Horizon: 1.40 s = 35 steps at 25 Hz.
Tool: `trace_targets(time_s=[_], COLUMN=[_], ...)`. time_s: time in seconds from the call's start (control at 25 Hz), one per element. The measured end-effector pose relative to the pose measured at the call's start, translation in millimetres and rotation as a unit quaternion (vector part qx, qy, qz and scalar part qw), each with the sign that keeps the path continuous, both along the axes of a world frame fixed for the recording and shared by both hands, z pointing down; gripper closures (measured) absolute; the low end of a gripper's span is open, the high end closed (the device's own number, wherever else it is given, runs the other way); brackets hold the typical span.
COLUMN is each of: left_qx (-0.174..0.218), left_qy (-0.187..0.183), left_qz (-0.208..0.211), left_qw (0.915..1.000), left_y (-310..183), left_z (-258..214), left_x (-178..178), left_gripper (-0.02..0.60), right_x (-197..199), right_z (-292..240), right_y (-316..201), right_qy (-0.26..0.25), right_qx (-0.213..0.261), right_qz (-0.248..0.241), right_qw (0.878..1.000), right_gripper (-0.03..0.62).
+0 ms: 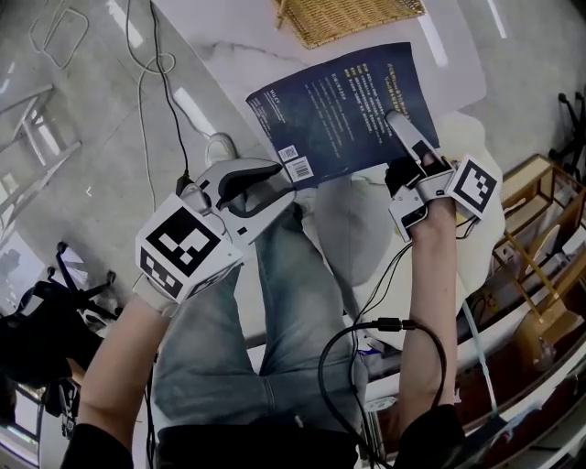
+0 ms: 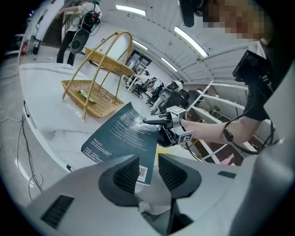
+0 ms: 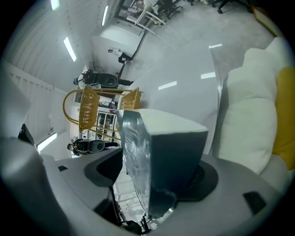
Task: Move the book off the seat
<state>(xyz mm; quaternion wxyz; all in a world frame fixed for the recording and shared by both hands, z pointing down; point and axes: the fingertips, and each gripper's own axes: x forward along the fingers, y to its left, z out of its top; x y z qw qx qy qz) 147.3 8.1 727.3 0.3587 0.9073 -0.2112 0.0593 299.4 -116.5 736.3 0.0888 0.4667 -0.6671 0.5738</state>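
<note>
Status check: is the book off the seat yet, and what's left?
Done: the book looks clear of the white seat cushion, its far end over the table. In hand: the left gripper is clamped on the barcode corner; the right gripper has the book's edge between its jaws, but they stand apart. Left: set it flat on the table near the wicker basket and release; whether it already rests there is unclear.

Left gripper (image 1: 279,186): held out low ahead of the left forearm (image 1: 117,362), pointing nearly level, jaws closed on the near corner of the book (image 1: 339,101). Right gripper (image 1: 403,137): tilted downward at the end of a straight, bare right forearm (image 1: 430,302). Its jaws stand wide apart around the book's opposite edge, with a gap showing at one pad.
</note>
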Motion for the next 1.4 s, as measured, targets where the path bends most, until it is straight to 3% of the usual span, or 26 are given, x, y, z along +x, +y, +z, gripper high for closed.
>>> trace_targets(time_s=[0.36, 0.6, 0.84, 1.08, 1.4], left_qx=[-0.002, -0.003, -0.004, 0.010, 0.024], left_qy=[0.004, 0.004, 0.003, 0.002, 0.000], left_qz=[0.005, 0.008, 0.030, 0.066, 0.116], left_qw=[1.0000, 1.0000, 0.9995, 0.9978, 0.9930], left_y=[1, 1, -1, 5, 13], left_z=[1, 5, 8, -2, -13], left_x=[5, 0, -3, 18, 50], left_gripper=[0.471, 0.471, 0.471, 0.471, 0.471], right_x=[13, 30, 42, 67, 88], right_z=[15, 17, 3, -15, -36], right_y=[9, 21, 27, 45, 83], right_qy=[0.073, 0.088, 0.100, 0.093, 0.098], right_qx=[-0.056, -0.069, -0.054, -0.032, -0.002], right_qz=[-0.013, 0.008, 0.035, 0.075, 0.093], right_qw=[0.996, 0.994, 0.993, 0.992, 0.991], right_gripper=[0.217, 0.214, 0.209, 0.209, 0.209])
